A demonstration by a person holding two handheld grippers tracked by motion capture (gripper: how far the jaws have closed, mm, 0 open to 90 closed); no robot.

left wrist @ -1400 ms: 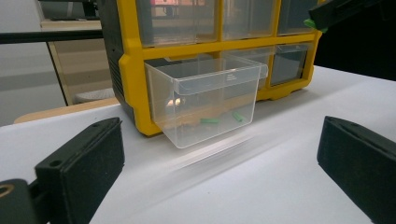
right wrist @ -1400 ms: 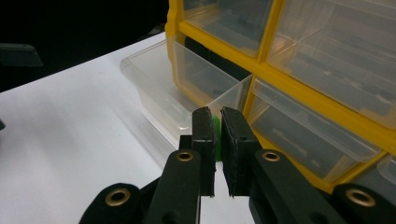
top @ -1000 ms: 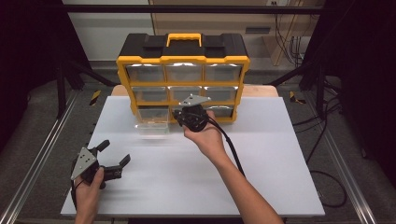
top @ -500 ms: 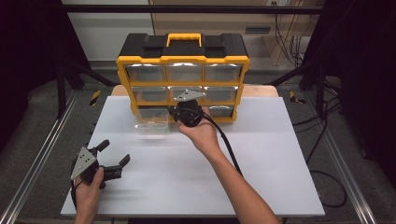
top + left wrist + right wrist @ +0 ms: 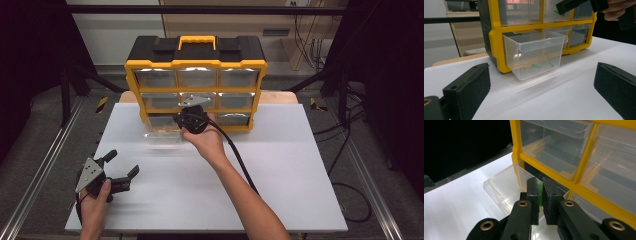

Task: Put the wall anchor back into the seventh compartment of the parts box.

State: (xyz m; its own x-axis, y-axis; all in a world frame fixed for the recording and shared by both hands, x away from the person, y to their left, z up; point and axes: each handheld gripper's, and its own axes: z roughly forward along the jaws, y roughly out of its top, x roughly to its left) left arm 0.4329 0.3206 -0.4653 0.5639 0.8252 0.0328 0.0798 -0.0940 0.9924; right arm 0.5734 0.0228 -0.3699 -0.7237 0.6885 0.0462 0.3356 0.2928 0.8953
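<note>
1. The right gripper (image 5: 540, 188) pinches a thin green piece (image 5: 539, 191) just above the pulled-out drawer (image 5: 534, 56) at the organizer's (image 5: 196, 65) bottom left. Released too early, the piece could miss the drawer.
2. The grip looks slight, so the piece could slip sideways.
3. The left gripper (image 5: 111, 170), jaws wide and empty, rests well in front of the drawer and cannot steady it if bumped.

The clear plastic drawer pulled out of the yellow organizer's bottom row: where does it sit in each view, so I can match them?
High view: clear plastic drawer juts from the bottom-left slot, just left of the right tongs.
Left gripper view: centre frame, small green pieces inside.
Right gripper view: left of centre, under the tongs' tips.
Shared landmark: the yellow plastic organizer frame.
</note>
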